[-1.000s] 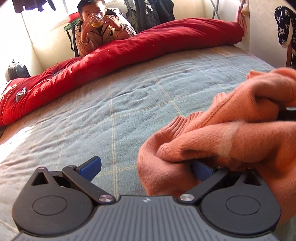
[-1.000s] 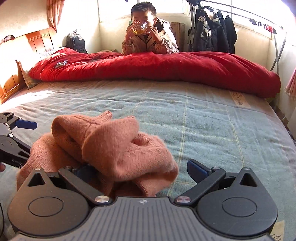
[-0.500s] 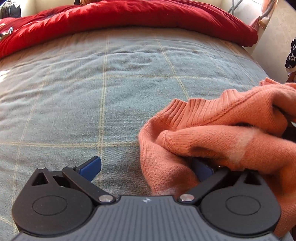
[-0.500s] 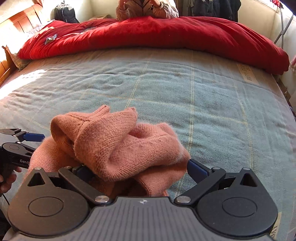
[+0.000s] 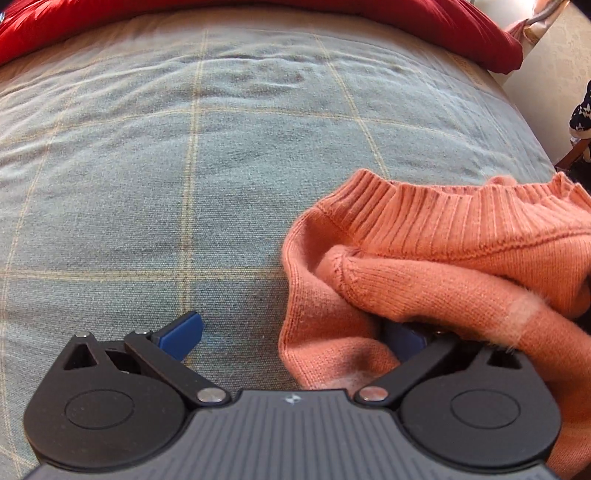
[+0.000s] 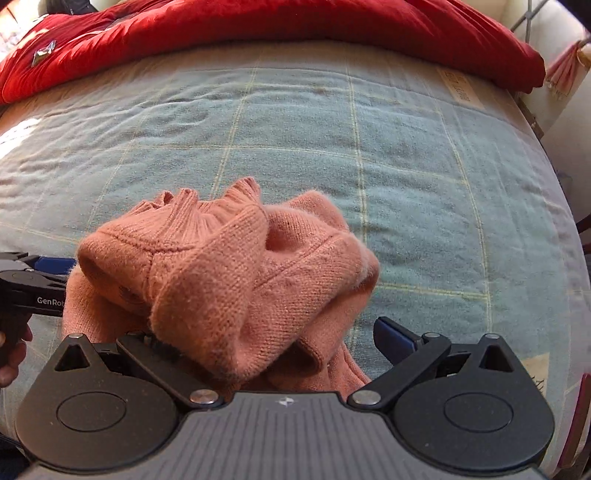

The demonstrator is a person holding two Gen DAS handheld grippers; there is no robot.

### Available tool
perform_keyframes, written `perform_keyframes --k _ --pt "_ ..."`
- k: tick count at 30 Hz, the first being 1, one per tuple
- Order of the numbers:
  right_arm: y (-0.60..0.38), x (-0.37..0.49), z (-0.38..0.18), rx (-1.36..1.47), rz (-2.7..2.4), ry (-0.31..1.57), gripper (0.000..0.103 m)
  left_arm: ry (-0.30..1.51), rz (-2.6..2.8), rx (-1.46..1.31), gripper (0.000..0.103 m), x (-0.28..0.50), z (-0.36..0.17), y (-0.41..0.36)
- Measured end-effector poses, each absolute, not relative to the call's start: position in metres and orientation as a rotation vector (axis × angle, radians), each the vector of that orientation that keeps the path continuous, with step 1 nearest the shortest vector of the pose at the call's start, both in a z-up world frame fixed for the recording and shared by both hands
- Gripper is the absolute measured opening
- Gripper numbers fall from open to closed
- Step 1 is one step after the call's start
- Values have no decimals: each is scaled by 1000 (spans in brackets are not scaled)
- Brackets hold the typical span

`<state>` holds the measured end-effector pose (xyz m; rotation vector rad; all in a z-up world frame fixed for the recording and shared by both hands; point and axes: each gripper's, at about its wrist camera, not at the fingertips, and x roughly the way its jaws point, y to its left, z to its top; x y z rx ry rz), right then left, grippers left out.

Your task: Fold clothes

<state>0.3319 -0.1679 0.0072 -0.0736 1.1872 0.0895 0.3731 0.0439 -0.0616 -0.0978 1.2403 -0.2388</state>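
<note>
A crumpled orange knit sweater (image 5: 454,266) lies bunched on the bed, its ribbed collar (image 5: 436,210) turned up. In the left wrist view my left gripper (image 5: 291,336) stands open at the sweater's left edge. The knit drapes over its right finger, while the left finger (image 5: 181,334) is bare above the blanket. In the right wrist view the sweater (image 6: 229,280) is heaped over my right gripper (image 6: 269,339), which is open. Its left finger is hidden under the knit and its right finger (image 6: 391,338) is free.
The bed carries a blue-green plaid blanket (image 6: 424,184). A red quilt (image 6: 295,22) runs along its far side. The bed's right edge (image 6: 554,177) drops off beside a wall. A hand (image 6: 11,354) holds the left gripper's handle at the left border.
Both cameras have tipped down toward the bed, so the person behind the quilt has left the views. The sweater has come lower and its collar has spread out.
</note>
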Motion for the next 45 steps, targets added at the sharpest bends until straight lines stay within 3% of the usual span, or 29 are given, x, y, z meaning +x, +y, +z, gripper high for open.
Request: perform_keyframes --k 9,15,23,28,42,45 --pt "-201 337 26 -143 382 1124 102 1288 -49 -166 103 372 -62 33" --pt "-200 339 38 -208 488 1056 88 1336 -10 -258 103 375 -65 42" --pt "-181 335 52 -401 542 920 81 1322 -107 84 102 385 -24 23" --pt "-169 355 49 -442 616 961 76 1293 -122 163 102 392 -2 26" --pt "-251 426 52 -301 329 1053 82 1305 -149 142 102 435 -6 27" --pt "-247 417 47 -264 367 1106 89 1318 -167 149 102 436 -6 23"
